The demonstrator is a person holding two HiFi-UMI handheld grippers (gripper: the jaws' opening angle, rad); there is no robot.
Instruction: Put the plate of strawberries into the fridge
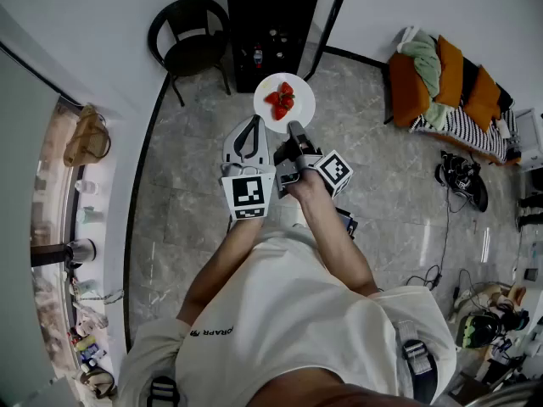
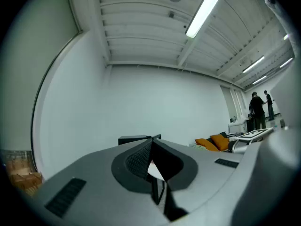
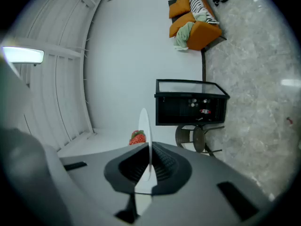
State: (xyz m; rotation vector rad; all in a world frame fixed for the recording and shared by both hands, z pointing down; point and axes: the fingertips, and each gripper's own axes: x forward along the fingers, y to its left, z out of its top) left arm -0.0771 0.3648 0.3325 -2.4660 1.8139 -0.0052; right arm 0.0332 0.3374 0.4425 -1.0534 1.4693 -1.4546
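Observation:
A white plate with red strawberries hangs in the air in front of the black fridge, whose door stands open. My right gripper is shut on the plate's near rim. In the right gripper view the plate shows edge-on between the jaws, with the strawberries on its left face and the fridge beyond. My left gripper is shut just beside the plate's left edge; in its own view the left gripper shows its jaws closed, with a white sliver behind them.
A black round chair stands left of the fridge. An orange sofa with cushions and clothes lies at the right. Shoes and cables litter the marble floor. A cluttered windowsill runs along the left wall.

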